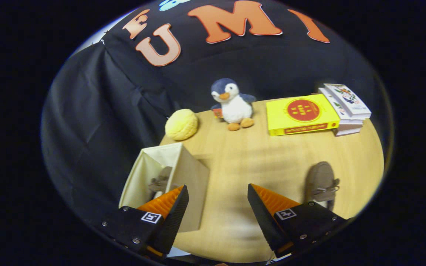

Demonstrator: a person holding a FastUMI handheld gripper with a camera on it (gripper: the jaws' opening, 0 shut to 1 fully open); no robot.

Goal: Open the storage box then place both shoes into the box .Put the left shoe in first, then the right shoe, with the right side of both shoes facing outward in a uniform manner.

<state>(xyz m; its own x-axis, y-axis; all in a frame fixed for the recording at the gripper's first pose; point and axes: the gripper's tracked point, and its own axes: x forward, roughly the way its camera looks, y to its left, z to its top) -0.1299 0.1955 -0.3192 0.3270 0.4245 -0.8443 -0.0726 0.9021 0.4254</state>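
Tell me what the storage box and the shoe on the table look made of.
The storage box looks like cream fabric over stiff panels: matte, with soft folded walls. The shoe on the table looks like grey-brown suede or a similar napped material, dull, with a lace bow; I can't be certain. The hand-held gripper is open, holding nothing.

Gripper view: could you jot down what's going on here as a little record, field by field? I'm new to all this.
gripper: fingers open, holding nothing
storage box: open, cream fabric, on the table just ahead of the left finger
shoe in box: one grey-brown shoe inside
shoe on table: matching shoe beside the right finger, not yet boxed
table: light wood
far edge: yellow ball, penguin toy, yellow book, stacked books
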